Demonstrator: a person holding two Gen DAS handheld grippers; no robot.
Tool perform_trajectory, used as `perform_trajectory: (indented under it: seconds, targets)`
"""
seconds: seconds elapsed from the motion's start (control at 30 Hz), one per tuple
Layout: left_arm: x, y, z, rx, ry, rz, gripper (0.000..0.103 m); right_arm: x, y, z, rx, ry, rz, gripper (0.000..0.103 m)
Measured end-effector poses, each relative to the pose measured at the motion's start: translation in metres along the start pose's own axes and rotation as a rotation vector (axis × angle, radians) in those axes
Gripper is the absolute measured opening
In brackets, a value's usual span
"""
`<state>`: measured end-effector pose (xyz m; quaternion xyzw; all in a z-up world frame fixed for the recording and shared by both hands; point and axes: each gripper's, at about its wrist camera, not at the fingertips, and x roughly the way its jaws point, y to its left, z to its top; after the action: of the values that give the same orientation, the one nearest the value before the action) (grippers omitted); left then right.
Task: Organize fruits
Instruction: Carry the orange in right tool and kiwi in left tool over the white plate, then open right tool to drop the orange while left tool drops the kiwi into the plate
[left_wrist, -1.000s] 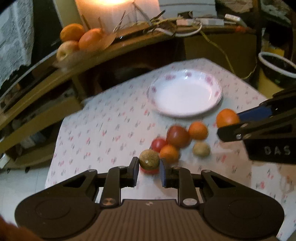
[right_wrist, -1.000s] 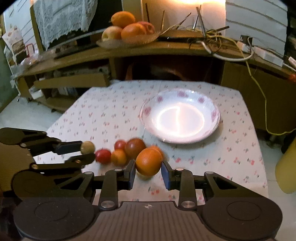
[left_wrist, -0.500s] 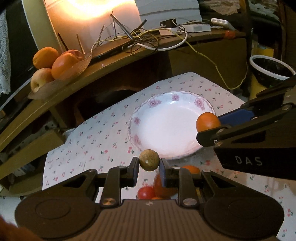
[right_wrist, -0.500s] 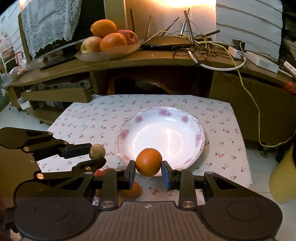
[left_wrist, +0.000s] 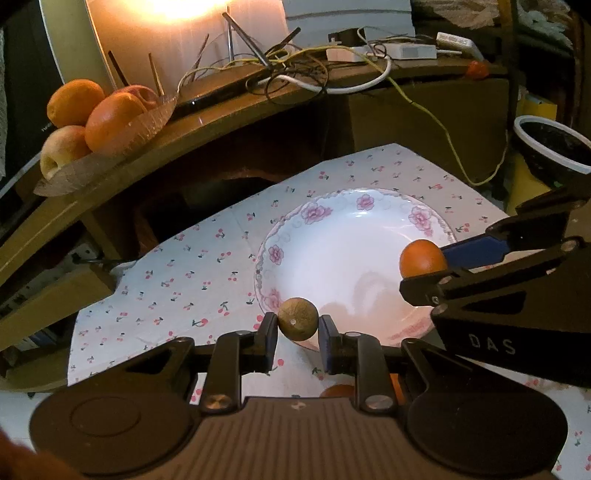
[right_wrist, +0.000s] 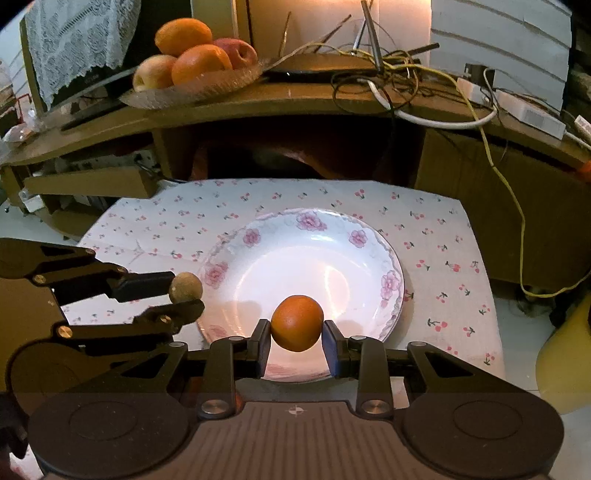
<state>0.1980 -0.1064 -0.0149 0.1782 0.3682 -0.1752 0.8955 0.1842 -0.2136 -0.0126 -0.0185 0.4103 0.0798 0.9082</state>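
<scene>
Fruits are up in both grippers, hanging over the flowered plate (right_wrist: 391, 266) mid-frame.

Left gripper (left_wrist: 297, 328) is pinched on a small brown fruit (left_wrist: 297, 318) at the plate's near-left rim; right gripper (right_wrist: 296, 341) is clamped on an orange (right_wrist: 297, 323) above the bowl's lower middle. Both look light, firm and round, so probably roll-prone; squeezing across the widest part seems safest. Only orange slivers of what's on the tablecloth (left_wrist: 207, 258) peek out near the lower edge behind the left gripper's body, so I can't tell what's left.
</scene>
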Motion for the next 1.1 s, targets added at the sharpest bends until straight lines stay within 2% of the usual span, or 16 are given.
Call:
perform_trajectory:
  seconds: [0.27, 0.67, 1.1]
  targets:
    - [0.014, 0.006, 0.002, -0.043, 0.018, -0.033, 0.03, 0.015, -0.004, 0.001, 0.004, 0.025, -0.008, 0.032]
    - [0.022, 0.002, 0.003, -0.039, 0.029, -0.042, 0.03, 0.023, -0.004, -0.001, -0.009, 0.043, -0.037, 0.032]
    - [0.024, 0.003, 0.003, -0.036, 0.04, -0.042, 0.03, 0.022, -0.001, 0.0, -0.025, 0.025, -0.052, 0.033]
